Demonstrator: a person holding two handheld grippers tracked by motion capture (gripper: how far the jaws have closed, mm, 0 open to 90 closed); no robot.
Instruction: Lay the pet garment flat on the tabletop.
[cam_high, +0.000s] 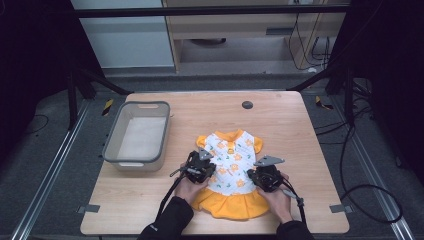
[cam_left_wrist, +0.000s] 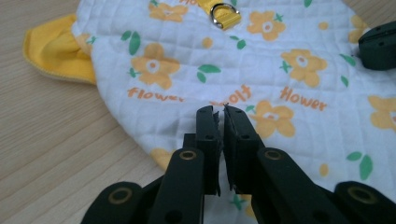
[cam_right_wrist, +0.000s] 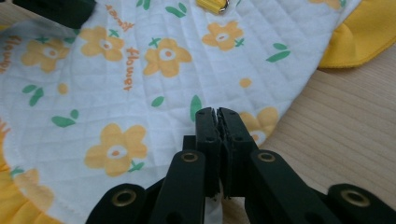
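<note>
Both grippers, left (cam_high: 202, 167) and right (cam_high: 263, 177), jaws together, rest over a flowered dress (cam_high: 230, 170). It lies flat on a wooden table (cam_high: 280, 120) beside a grey bin (cam_high: 137, 132)

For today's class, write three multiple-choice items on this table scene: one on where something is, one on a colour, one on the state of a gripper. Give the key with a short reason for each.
1. Where does the grey tub stand on the table?
A. left of the little dress
B. right of the little dress
C. on top of the little dress

2. What colour is the skirt of the little dress?
A. blue
B. orange-yellow
C. black

3. How do the jaws of the left gripper stand?
A. wide open
B. shut
C. clamped on the tub

Key:
1 A, in the high view the tub sits at the table's left side, apart from the dress.
2 B, the frill at the hem is orange-yellow under the white flowered top.
3 B, in the left gripper view the two black jaws stand together over the cloth; the right gripper looks the same.
</note>
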